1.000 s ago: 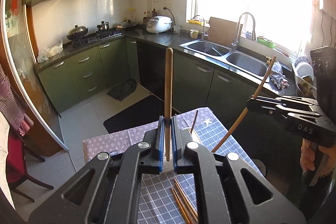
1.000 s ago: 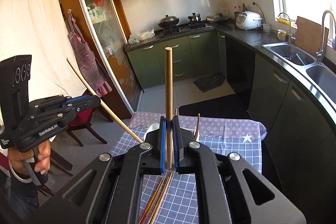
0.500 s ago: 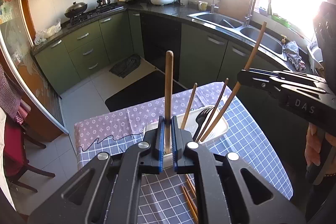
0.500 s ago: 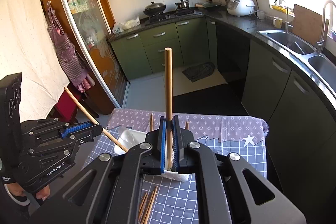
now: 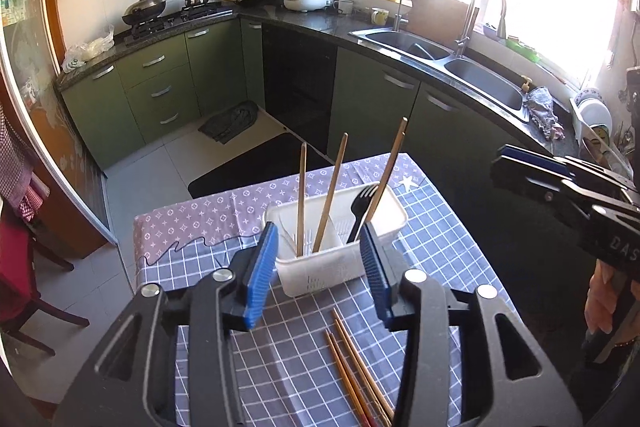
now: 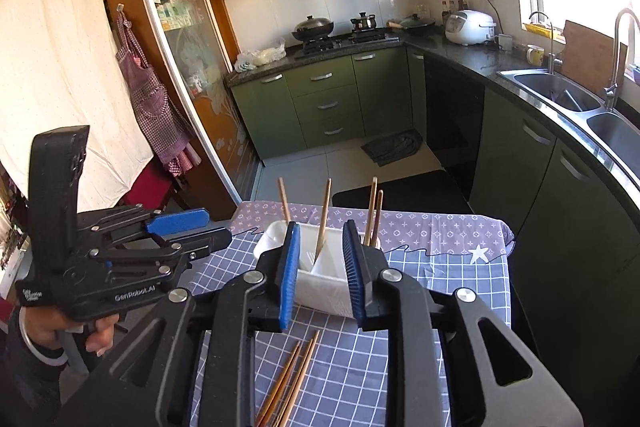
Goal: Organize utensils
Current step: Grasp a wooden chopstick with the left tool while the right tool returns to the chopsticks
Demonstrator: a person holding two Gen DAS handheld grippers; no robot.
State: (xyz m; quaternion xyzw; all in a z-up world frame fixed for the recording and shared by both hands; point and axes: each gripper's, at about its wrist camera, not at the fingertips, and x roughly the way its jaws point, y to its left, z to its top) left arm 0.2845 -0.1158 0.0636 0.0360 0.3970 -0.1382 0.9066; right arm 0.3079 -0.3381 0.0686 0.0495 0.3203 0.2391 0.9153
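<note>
White caddy [image 5: 336, 259] sits mid-table on the checked cloth [image 5: 452, 227]. In it: four wooden chopsticks [image 5: 301, 195] standing near-upright, tips down, tops leaning slightly right, plus a black fork [image 5: 360, 203] tines-up, apparently in the right-hand compartment. Spare chopsticks [image 5: 356, 367] lie flat on the near cloth, long axis near-to-far. Left gripper [image 5: 316, 267] jaws just opened, nothing between. Right gripper [image 6: 320, 263] likewise just opened, empty.
</note>
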